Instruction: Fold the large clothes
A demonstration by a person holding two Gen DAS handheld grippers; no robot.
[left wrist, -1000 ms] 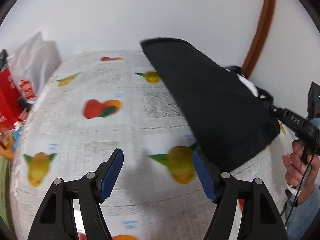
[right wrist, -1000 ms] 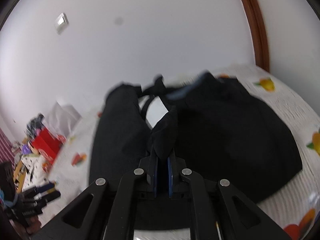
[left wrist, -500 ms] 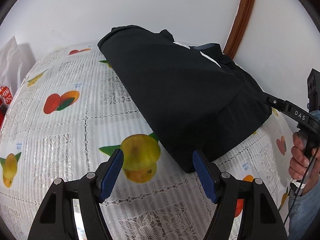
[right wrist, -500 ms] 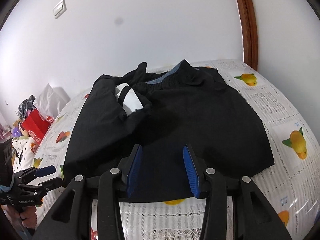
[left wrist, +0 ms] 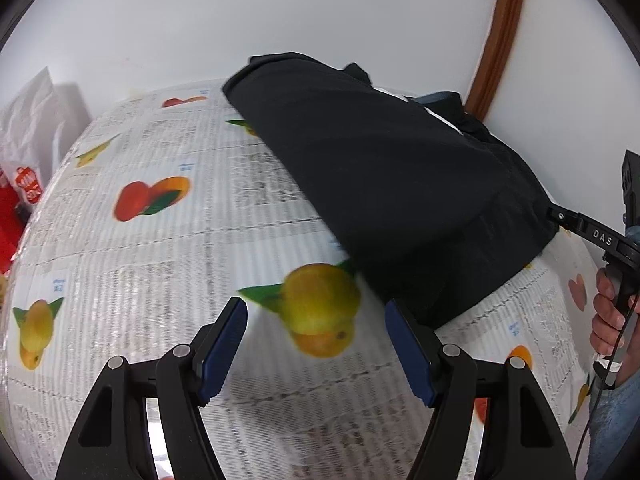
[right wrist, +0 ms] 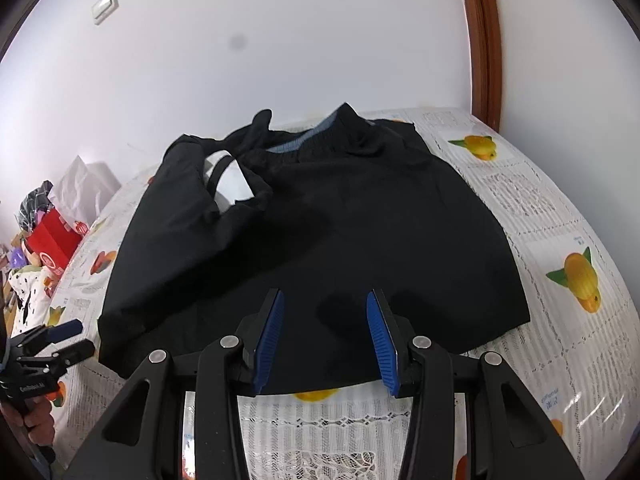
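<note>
Both grippers empty over the black folded fabric garment (right wrist: 320,232).
The right gripper (right wrist: 326,336) stands half-spread above its near hem, grasping nothing; the left gripper (left wrist: 316,344), wide apart, hovers over bare fruit-printed tablecloth (left wrist: 160,280) beside the garment's edge.

Table (right wrist: 540,208) covered by a lace-patterned cloth printed with orange and yellow fruit, set against a white wall (right wrist: 280,40) bearing 1 light switch (right wrist: 105,4), with a brown wooden frame (right wrist: 484,40) at right and a red box (right wrist: 52,240) among clutter at left.
</note>
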